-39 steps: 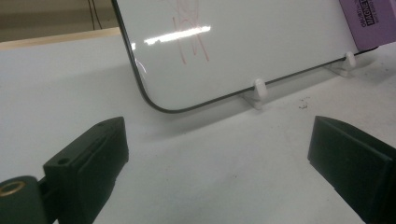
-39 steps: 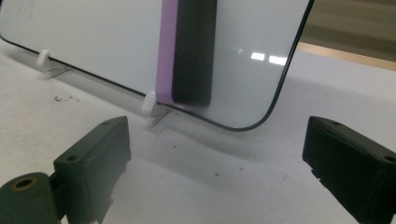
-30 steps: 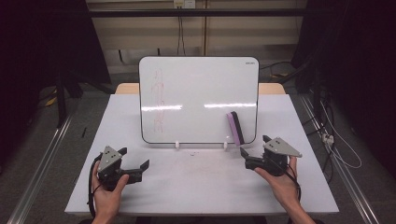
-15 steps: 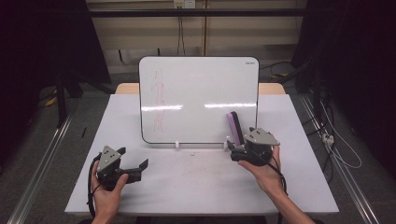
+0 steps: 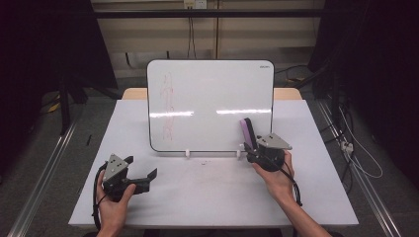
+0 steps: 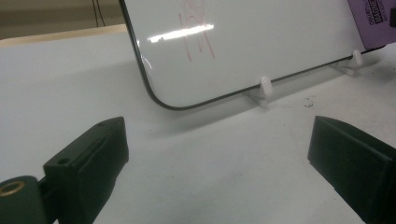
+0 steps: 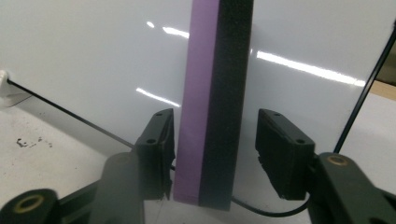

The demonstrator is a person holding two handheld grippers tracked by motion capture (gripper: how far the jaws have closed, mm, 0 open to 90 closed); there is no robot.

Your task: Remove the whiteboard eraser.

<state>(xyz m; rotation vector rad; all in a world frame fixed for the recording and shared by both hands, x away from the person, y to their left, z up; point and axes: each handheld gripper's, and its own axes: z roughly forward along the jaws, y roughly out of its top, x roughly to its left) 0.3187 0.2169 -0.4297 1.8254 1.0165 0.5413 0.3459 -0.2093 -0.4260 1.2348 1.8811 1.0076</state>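
A purple and black eraser (image 5: 247, 131) stands upright against the lower right of a whiteboard (image 5: 210, 89) that leans on the white table (image 5: 207, 192). My right gripper (image 5: 250, 149) sits at the eraser's base. In the right gripper view the eraser (image 7: 215, 93) lies between the jaws of my right gripper (image 7: 212, 149), which have just been closing. The purple side rests on one pad and a narrow gap is left at the black side. My left gripper (image 5: 144, 178) rests open at the front left, nothing between its jaws (image 6: 215, 154). Faint red marks (image 5: 168, 108) run down the board's left side.
Small white clips (image 5: 188, 153) hold the board's lower edge up off the table. Cables and a power strip (image 5: 346, 145) lie on the floor to the right. A metal rail (image 5: 44, 173) runs along the left of the table.
My right gripper has moved left and forward up to the eraser, and its jaws have narrowed around it. The left gripper has stayed where it was.
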